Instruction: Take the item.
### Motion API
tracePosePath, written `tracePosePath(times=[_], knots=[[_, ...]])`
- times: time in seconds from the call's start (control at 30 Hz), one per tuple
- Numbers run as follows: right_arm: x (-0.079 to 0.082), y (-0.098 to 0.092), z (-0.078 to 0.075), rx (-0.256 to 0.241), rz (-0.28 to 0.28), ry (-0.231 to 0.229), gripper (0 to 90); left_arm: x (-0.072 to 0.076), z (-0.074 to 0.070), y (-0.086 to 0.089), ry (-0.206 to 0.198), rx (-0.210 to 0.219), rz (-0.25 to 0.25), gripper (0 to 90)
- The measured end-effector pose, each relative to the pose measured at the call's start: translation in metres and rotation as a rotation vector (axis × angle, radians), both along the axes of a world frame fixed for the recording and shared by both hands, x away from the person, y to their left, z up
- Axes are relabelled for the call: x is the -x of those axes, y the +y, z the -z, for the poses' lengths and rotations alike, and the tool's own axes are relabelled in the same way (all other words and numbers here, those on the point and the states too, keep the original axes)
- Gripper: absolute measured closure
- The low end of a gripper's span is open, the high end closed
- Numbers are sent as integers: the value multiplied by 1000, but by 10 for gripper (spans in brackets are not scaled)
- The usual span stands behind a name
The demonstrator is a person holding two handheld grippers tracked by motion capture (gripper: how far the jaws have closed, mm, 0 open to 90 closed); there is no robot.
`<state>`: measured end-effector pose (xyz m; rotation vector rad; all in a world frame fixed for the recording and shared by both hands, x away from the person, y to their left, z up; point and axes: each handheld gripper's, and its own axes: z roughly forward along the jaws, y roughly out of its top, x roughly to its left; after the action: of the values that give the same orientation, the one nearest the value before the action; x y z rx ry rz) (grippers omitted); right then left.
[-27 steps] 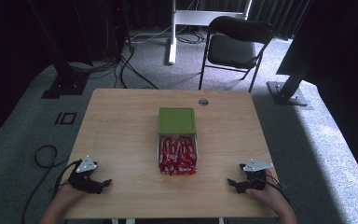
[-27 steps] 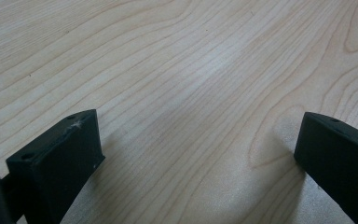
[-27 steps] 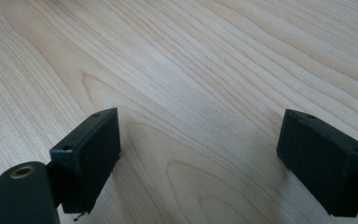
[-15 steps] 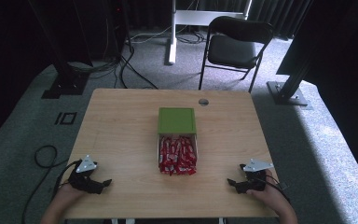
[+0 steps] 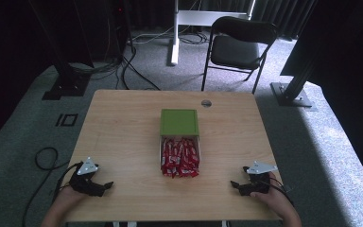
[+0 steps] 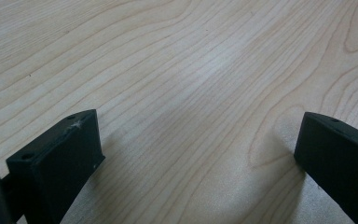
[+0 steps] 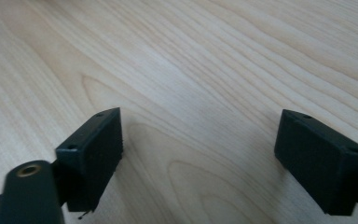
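Open white box (image 5: 161, 150) mid-table, packed with red wrapped bars (image 5: 180, 158); green lid (image 5: 179, 122) flat, touching its far end.

One wooden table (image 5: 123, 137), one green lid (image 5: 179, 122), one box (image 5: 160, 150) of red wrapped bars too many to be counted, two grippers, left (image 5: 105, 186) and right (image 5: 236, 185), one chair (image 5: 238, 47) beyond.
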<state>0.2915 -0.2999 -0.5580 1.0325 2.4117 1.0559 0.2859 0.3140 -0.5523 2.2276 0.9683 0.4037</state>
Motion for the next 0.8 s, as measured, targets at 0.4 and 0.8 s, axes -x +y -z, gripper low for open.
tracePosePath(times=[0.4,0.8], knots=[[-1,1,-4,-35,35,-2,160,0,0,0,0,0,0,15],[-3,8,-23,-86,68,-40,161,0,0,0,0,0,0,15]])
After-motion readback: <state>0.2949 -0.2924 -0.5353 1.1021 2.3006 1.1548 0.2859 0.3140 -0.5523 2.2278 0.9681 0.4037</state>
